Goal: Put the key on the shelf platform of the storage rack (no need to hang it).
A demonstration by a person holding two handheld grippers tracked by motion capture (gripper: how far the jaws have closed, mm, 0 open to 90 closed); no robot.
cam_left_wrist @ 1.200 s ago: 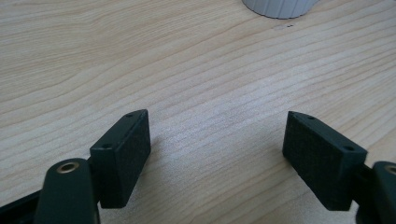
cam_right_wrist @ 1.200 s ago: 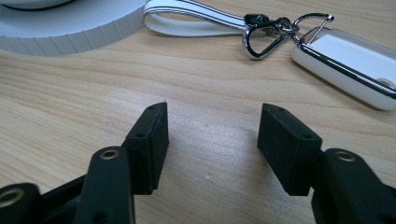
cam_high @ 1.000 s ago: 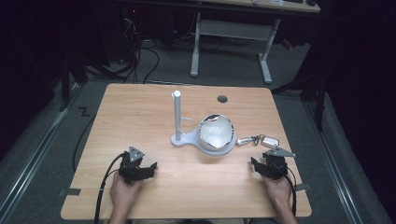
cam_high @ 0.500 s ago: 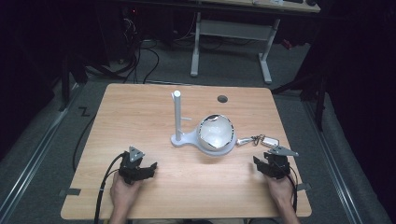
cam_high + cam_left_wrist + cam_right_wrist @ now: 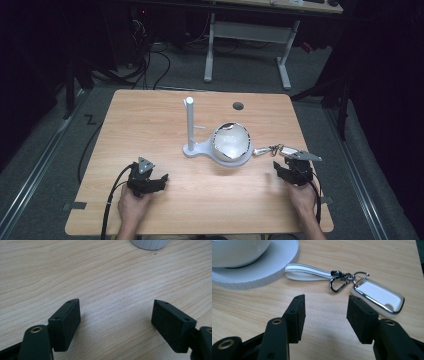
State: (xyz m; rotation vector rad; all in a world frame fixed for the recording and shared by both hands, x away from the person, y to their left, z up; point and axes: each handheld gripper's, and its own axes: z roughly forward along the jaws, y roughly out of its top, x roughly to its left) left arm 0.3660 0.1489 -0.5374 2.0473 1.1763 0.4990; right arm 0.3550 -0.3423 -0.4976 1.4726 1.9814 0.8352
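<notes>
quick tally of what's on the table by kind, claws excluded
White stand with upright post: 1
White bowl on the stand's round base: 1
Key fob with white strap and metal clip, lying right of the stand: 1
Total: 3

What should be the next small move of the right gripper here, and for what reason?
Probably ease the right gripper forward over the white key fob. Its fingers have just been closing, yet nothing lies between them, and the fob, with its strap, lies just ahead on the table.
</notes>
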